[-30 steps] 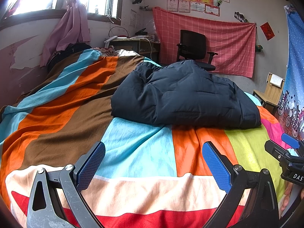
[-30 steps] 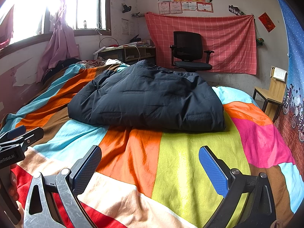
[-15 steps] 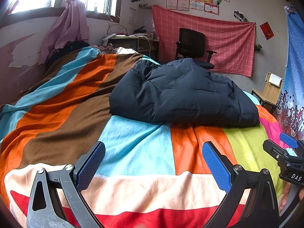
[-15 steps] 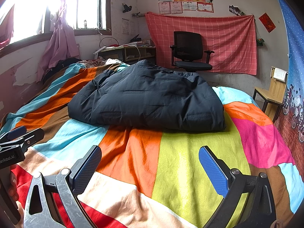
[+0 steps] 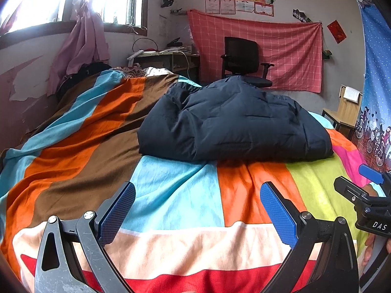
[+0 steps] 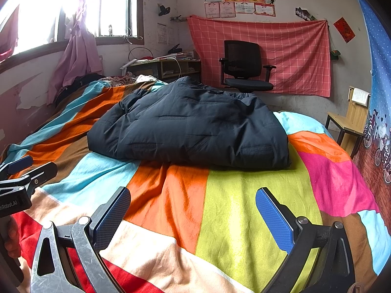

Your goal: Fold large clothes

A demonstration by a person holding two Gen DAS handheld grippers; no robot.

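Observation:
A dark navy quilted jacket [image 5: 234, 122] lies folded into a thick bundle in the middle of the bed, also seen in the right wrist view [image 6: 190, 127]. My left gripper [image 5: 198, 210] hovers open over the near end of the bed, well short of the jacket, with nothing between its blue pads. My right gripper [image 6: 193, 212] is likewise open and empty, over the orange and lime patches in front of the jacket. Each gripper shows at the edge of the other's view: the right one [image 5: 366, 195], the left one [image 6: 22, 173].
A bedspread of bright colour blocks [image 5: 171, 190] covers the bed. A black office chair [image 6: 244, 66] stands past the bed's far end before a pink checked cloth. A cluttered desk [image 6: 166, 66] sits under the window; a wooden chair [image 6: 349, 119] stands at right.
Both grippers stay open and nearly still. The left wrist view has shifted slightly, so the jacket sits a little lower and nearer in it.

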